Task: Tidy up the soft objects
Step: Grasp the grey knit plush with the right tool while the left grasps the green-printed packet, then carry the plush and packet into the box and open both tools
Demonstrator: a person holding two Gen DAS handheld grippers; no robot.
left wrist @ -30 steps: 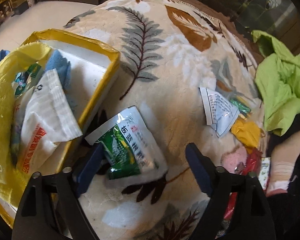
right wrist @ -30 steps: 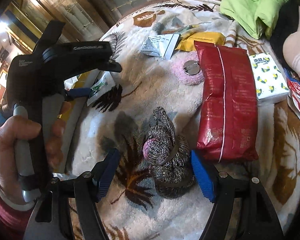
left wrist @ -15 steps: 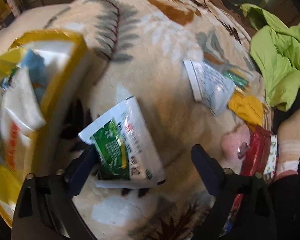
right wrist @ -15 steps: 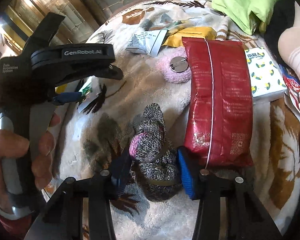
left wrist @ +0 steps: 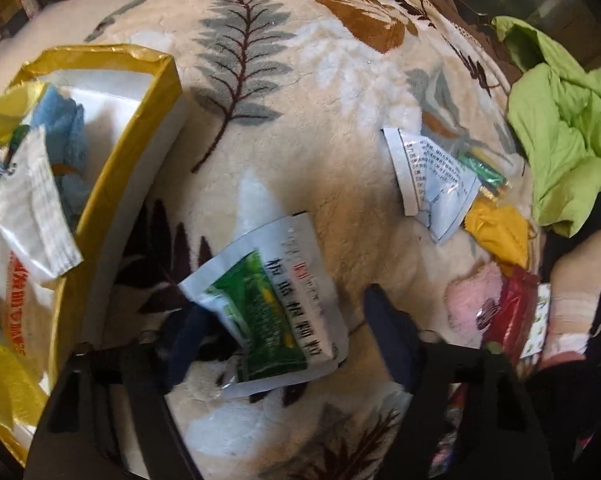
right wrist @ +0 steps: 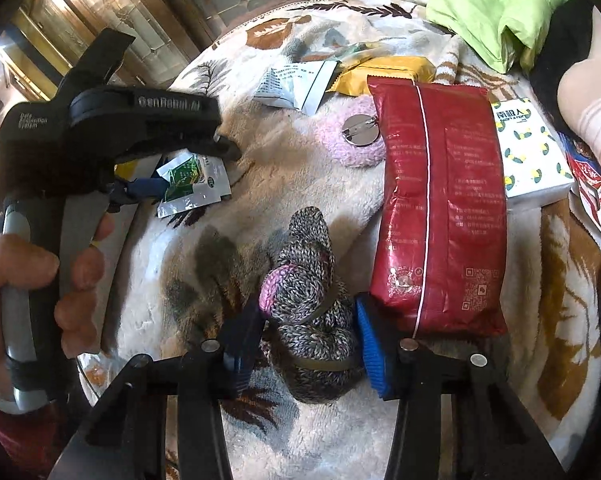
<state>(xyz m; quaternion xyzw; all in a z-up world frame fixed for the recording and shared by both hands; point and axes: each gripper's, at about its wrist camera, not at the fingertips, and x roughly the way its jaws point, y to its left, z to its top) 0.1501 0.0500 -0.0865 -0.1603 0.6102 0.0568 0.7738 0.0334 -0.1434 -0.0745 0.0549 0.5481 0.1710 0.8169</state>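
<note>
Closing on the grey-and-black marled knitted bundle with a pink patch, the right gripper has its jaws set either side of it, the blue pads touching or just short of the wool; whether they have bitten I cannot tell. The bundle lies near the camera on the cream plush blanket with a leaf print, just left of the long red crinkled foil packet.

The left gripper has its jaws spread wide around a flat white plastic sachet with a green printed panel. The left pad lies under or against the sachet's near-left corner; the right pad stands clear.

Judgement: a pick is in hand on both sides, neither confirmed. The next move calls for a firm squeeze, then a lift and carry to the white box with a yellow glossy rim at the left, which already holds a blue towelling cloth and a white crimped-edge pouch.

Materials: the knit is thick and springy, bound by an olive band, and should compress. The sachet is thin and slick, liable to slide or buckle on the deep pile.

Other items noted: a pink fluffy pad with a round metal pin back, a folded white printed sachet, and a crumpled lime-green fabric at the far right.
</note>
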